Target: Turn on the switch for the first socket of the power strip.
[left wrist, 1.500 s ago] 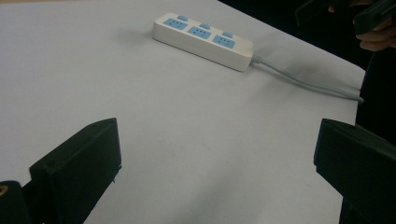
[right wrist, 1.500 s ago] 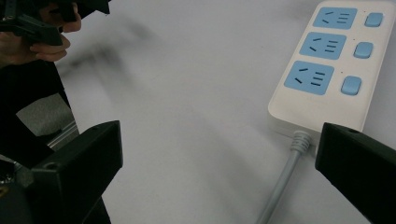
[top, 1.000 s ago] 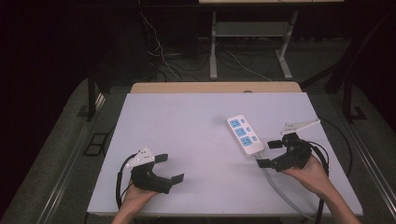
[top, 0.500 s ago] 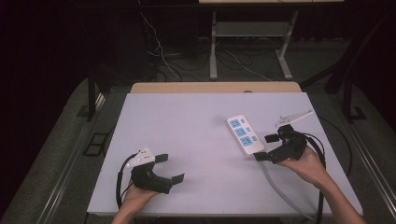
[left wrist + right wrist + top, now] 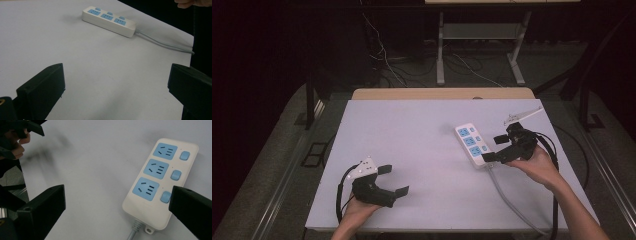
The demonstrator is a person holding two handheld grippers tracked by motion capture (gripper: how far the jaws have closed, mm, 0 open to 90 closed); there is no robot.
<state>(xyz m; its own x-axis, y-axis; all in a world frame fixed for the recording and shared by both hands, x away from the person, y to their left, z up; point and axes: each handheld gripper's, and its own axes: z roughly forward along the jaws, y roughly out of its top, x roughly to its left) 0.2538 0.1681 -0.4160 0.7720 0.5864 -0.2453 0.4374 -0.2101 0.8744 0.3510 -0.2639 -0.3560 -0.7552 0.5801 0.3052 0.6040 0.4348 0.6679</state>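
Your right gripper (image 5: pixel 496 148) hangs wide open, empty, just beside the white plastic three-socket power strip with blue faces (image 5: pixel 472 145) on the right of the pale grey table (image 5: pixel 412 135). Your left gripper (image 5: pixel 393 180), near the front edge, gapes empty too.

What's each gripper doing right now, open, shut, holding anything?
Left gripper: open, holding nothing, low over the table.
Right gripper: open, holding nothing, jaws at the cord end of the power strip.

Power strip (image 5: pixel 160 187) glossy plastic; table (image 5: pixel 412 135) matt, smooth.
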